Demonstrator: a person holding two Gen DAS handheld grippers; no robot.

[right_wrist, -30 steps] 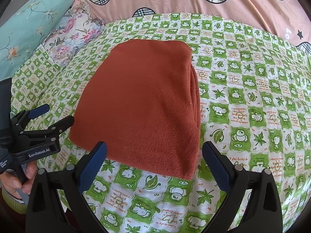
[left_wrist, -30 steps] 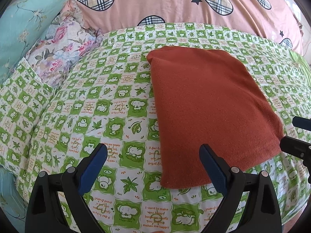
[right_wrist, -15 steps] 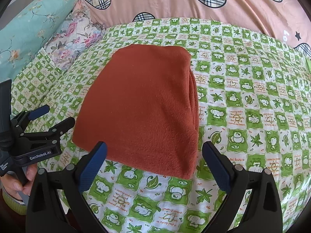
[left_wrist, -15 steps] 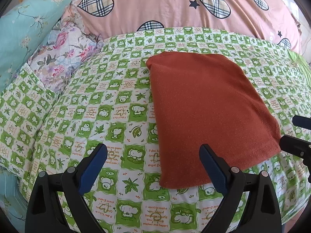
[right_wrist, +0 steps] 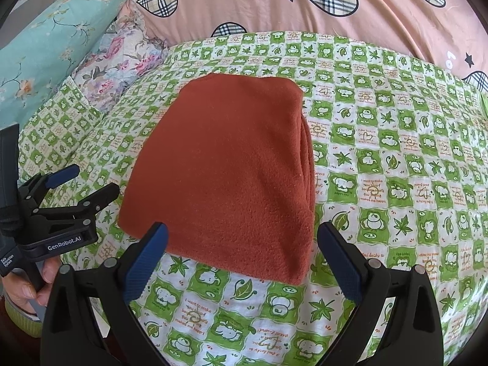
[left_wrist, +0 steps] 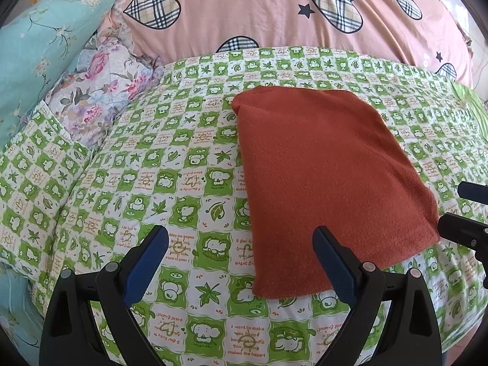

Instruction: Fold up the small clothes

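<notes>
A rust-red garment [left_wrist: 323, 177] lies folded into a flat rectangle on the green-and-white checked bedspread [left_wrist: 170, 183]; it also shows in the right wrist view [right_wrist: 231, 170], with its stacked folded edges on the right side. My left gripper [left_wrist: 241, 244] is open and empty, above the bedspread at the garment's near left corner. My right gripper [right_wrist: 242, 241] is open and empty, just short of the garment's near edge. Each gripper shows at the edge of the other's view: the left gripper [right_wrist: 88, 183] and the right gripper [left_wrist: 451, 204], both open beside the garment.
A pink quilt with plaid hearts [left_wrist: 274, 15] is bunched along the back of the bed. A floral pillow [left_wrist: 103, 85] and a turquoise pillow [left_wrist: 33, 45] lie at the back left. The person's hand [right_wrist: 36, 283] holds the left gripper's handle.
Both grippers have drawn back slightly from the garment, which now sits a little farther off in both views. The garment itself has not moved. Both stay open.
</notes>
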